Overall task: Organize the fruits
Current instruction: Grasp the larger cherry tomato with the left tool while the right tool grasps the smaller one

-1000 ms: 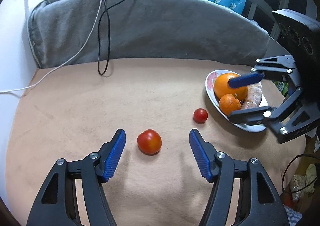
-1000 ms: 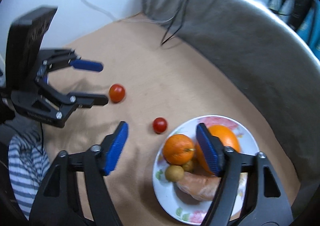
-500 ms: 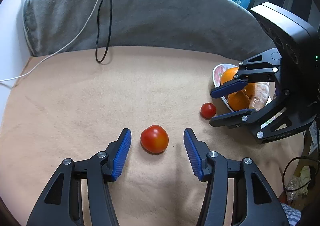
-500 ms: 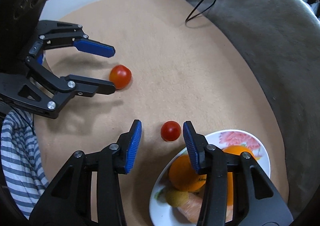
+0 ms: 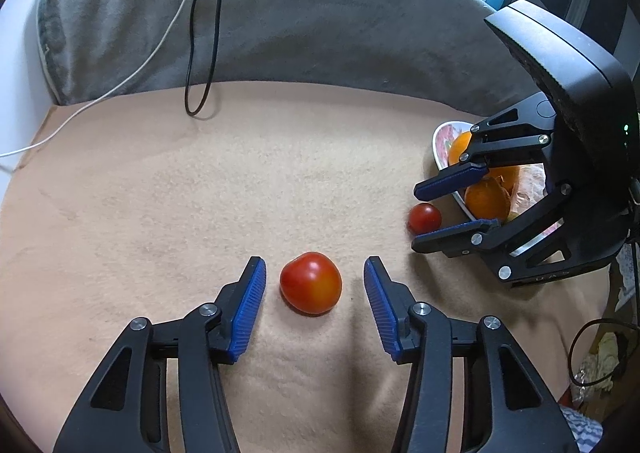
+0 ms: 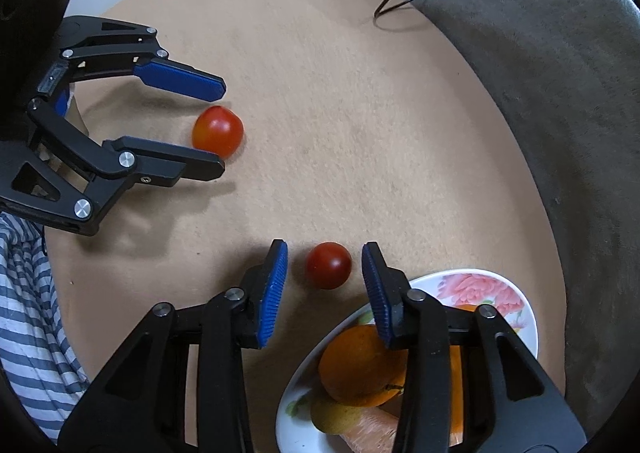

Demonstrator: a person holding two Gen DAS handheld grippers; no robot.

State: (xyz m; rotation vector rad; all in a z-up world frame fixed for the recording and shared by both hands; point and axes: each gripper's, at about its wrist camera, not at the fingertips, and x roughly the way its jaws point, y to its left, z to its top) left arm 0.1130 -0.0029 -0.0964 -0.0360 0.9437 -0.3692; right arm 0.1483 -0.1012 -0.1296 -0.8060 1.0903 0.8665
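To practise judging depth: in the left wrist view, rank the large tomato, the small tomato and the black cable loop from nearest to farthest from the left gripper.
1. Large tomato, between the left gripper's fingers.
2. Small tomato, to the right.
3. Black cable loop, far left.

No legible text, labels or numbers anywhere.

Both the left gripper (image 5: 313,295) and right gripper (image 6: 325,281) have black angular linkage arms, silver screws at the joints, and ribbed blue pads (image 5: 248,313) on their fingers.
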